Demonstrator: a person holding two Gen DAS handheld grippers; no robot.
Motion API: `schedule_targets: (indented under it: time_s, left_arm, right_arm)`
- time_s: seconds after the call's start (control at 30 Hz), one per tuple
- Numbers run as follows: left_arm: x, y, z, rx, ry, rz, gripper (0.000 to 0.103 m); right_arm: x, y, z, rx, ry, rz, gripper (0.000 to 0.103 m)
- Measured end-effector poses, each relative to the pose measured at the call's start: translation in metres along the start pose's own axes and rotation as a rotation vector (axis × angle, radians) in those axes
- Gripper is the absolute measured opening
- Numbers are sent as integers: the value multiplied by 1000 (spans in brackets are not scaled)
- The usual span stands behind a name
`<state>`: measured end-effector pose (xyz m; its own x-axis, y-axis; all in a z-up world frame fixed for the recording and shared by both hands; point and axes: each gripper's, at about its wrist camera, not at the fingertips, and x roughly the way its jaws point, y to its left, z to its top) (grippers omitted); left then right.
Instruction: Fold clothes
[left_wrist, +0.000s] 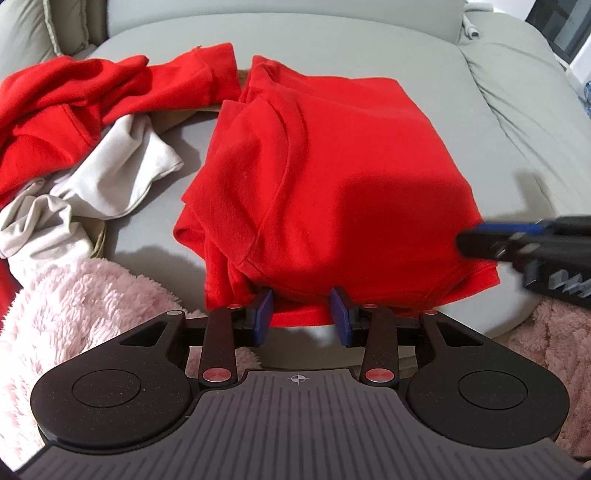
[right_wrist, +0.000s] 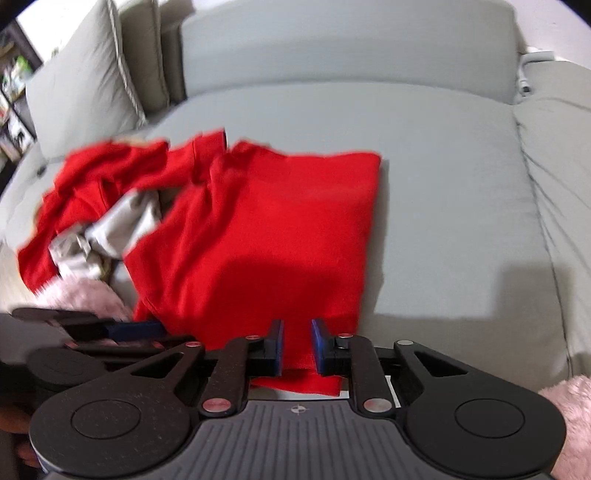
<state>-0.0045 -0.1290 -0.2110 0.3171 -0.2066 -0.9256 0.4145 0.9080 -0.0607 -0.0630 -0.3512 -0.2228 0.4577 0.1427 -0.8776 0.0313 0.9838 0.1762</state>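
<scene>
While both tongs point steeply down at its near edge, the grey sofa cushion (left_wrist: 369, 62) spreads out ahead of them and carries all the laundry. Straight ahead of both tongs lies the folded red garment (left_wrist: 332, 177), a thick, roughly square bundle whose near hem hangs just over the cushion's front edge. Beyond and to the left of it sits a crumpled red heap (left_wrist: 66, 107), with a pale grey garment (left_wrist: 122, 170) tumbled against that heap's near side, apart from the folded bundle. Fluffy pink fabric (left_wrist: 74, 317) lies nearest, below and to the left of the left tongs, and again at the far right.

The left tongs (left_wrist: 302, 317) stand partly open, their blue pads either side of the red hem; the cloth hangs between them, but the pads do not seem to press it. The right tongs (right_wrist: 297, 345) sit at the bundle's near right corner, their gap narrow, with a strip of red hem running between the pads; whether they actually pinch it I cannot tell. From the left wrist view the right tongs show as a blur at the bundle's right edge.
</scene>
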Motion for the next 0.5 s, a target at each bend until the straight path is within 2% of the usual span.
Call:
schedule_targets:
  time_s: [0.1, 0.17, 0.3, 0.33, 0.4, 0.47, 0.5]
  left_arm:
    - [0, 0, 0, 0, 1, 0, 42]
    - [0, 1, 0, -3, 1, -2, 42]
    - [-6, -2, 0, 14, -23, 7, 41]
    - [-12, -4, -1, 24, -54, 10, 41]
    - [-24, -5, -1, 35, -124, 11, 49]
    - [-40, -6, 0, 40, -210, 20, 51]
    - [-43, -6, 2, 42, -222, 31, 51]
  right_arm:
    - [-2, 5, -4, -25, -3, -11, 17]
    - [-7, 7, -4, -22, 25, -12, 17]
    - [-29, -5, -6, 56, 18, 35, 21]
    - [-33, -8, -7, 66, 10, 37, 23]
    - [-42, -14, -8, 80, -10, 41, 25]
    - [-48, -18, -9, 85, -24, 41, 30]
    - [-50, -20, -9, 88, -30, 37, 30]
